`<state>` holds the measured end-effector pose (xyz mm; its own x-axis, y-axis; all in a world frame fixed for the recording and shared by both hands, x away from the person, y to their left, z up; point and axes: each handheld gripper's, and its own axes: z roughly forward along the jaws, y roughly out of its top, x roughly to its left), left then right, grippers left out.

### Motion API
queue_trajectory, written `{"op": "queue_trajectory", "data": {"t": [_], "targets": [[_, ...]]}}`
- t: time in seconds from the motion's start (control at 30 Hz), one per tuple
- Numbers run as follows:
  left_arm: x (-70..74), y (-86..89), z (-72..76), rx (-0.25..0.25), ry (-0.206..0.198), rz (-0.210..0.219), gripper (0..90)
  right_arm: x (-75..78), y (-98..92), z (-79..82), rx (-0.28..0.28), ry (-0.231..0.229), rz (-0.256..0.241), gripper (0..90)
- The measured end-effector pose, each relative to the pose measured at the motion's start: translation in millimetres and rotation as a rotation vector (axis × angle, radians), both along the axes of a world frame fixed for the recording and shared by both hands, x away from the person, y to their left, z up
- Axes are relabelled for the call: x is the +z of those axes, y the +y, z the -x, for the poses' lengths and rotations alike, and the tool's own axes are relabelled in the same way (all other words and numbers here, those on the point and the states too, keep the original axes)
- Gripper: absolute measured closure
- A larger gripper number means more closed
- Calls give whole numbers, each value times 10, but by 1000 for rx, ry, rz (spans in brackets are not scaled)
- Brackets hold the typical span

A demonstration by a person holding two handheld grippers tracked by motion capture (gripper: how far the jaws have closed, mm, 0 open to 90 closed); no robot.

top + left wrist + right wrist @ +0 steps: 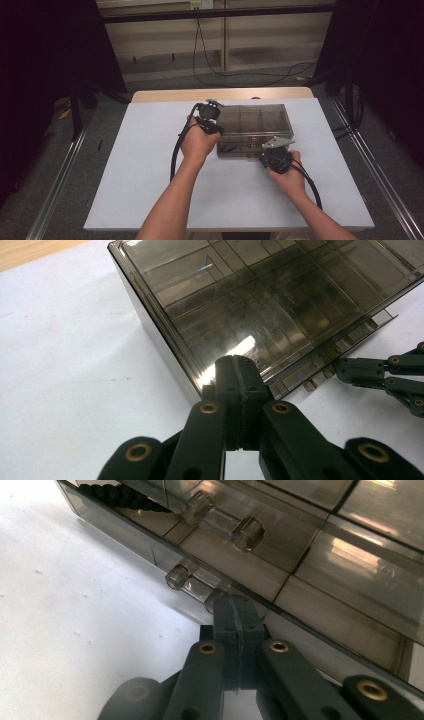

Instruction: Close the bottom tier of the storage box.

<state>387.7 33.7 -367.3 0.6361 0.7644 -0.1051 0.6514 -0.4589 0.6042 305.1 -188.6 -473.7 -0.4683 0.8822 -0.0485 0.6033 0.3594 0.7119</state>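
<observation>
Mid-frame on the bench (150, 165) sits the smoky compartment box (255, 125). Both claws are pinched closed on nothing: left claw (239, 371) at its corner, right claw (235, 611) at the latch (192, 580). Better steady the corner while nudging that latch gently.

Left forearm: enters from the bottom edge, angled up toward the clear compartment box (254, 129).
Left hand (198, 144): wrapped around the gripper body, at the box's left side.
Left gripper (239, 371): jaws pressed together, tips at the box's near left corner.
Right hand (287, 176): gripping from behind, just in front of the box.
Right gripper (236, 611): jaws pressed together, tips at the box's front latch edge.
</observation>
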Motion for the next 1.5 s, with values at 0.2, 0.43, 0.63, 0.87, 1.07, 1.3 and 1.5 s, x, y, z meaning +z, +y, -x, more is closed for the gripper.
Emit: {"op": "queue_trajectory", "data": {"t": [0.2,0.43,0.63,0.87,1.07,1.3,1.5], "targets": [[3,2,-1,0,5,-1,900,-2,5,-17,-3,-3,1,900],[2,4,-3,-2,7,2,900,2,12,-40,-7,-6,5,900],[-1,-1,-1,-1,2,2,900,-3,14,-53,-7,-15,7,900],[2,3,-3,-1,7,1,900,-9,16,-64,-11,-18,4,900],[2,3,-4,-3,6,1,900,-13,14,-79,-12,-23,7,900],[2,6,-3,-4,4,-1,900,-29,8,-103,-18,-24,2,900],[0,5,-3,-5,0,0,900,-46,-2,-123,-25,-21,7,900]]}}
